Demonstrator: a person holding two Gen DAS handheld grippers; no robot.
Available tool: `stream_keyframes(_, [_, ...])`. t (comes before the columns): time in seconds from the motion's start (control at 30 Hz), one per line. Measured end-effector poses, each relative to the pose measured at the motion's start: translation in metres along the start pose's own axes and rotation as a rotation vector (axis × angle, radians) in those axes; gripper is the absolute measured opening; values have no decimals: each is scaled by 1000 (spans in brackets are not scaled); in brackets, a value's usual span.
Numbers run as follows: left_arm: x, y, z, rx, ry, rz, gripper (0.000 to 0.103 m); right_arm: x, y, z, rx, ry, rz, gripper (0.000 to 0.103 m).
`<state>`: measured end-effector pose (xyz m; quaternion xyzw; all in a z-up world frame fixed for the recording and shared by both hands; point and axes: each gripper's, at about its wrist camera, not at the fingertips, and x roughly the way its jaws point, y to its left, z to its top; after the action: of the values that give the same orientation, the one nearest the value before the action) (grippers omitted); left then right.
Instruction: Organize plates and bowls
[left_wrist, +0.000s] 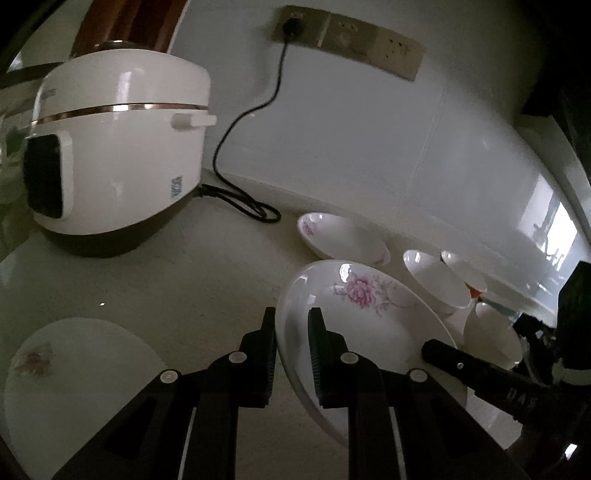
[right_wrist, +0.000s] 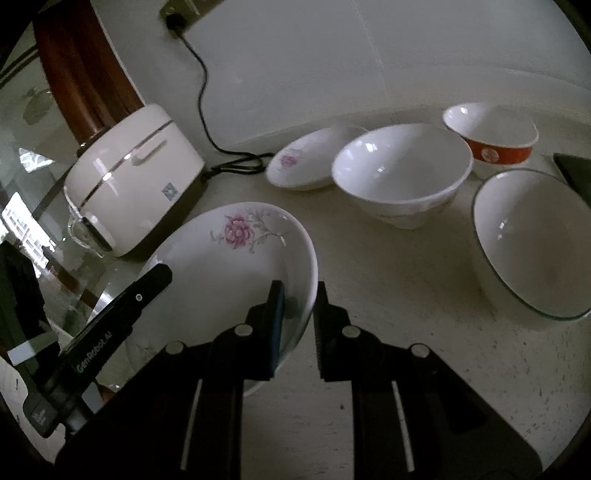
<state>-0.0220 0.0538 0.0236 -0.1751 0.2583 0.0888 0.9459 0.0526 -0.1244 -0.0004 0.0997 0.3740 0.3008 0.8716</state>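
Note:
A white deep plate with a pink flower (left_wrist: 369, 321) (right_wrist: 229, 266) hangs tilted above the counter, held from both sides. My left gripper (left_wrist: 293, 314) is shut on its left rim. My right gripper (right_wrist: 299, 291) is shut on the opposite rim. Each gripper shows in the other's view: the right one (left_wrist: 480, 376), the left one (right_wrist: 147, 288). A second flowered plate (left_wrist: 340, 240) (right_wrist: 303, 162) sits near the wall. Beside it stand a white bowl (left_wrist: 436, 284) (right_wrist: 402, 173), a red-banded bowl (left_wrist: 465, 273) (right_wrist: 491, 136) and a blue-rimmed bowl (left_wrist: 495, 336) (right_wrist: 532, 243).
A white rice cooker (left_wrist: 114, 147) (right_wrist: 136, 177) stands at the left, its black cord (left_wrist: 240, 199) running up to a wall socket. A flat flowered plate (left_wrist: 74, 387) lies at the near left. A glass cup (right_wrist: 85, 236) stands by the cooker.

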Motion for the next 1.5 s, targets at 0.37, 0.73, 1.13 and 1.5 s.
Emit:
stream_keyframes(0.37, [-42,23,0,-53,-139,16,17,-9,34,-8,-105,-23,88,19])
stream_keyframes(0.73, [-63,40,-3,-91,-199,20,17,-1,49,-17,-91,-1,138,19])
stream_keyframes(1.13, [-81,90,-5,-181,-228,82,23,19,98,-18,-168,61,197,20])
stream_keyframes(1.5, [-92,123,-12,-269,-267,95,31,36,144,-20,-278,67,222,20])
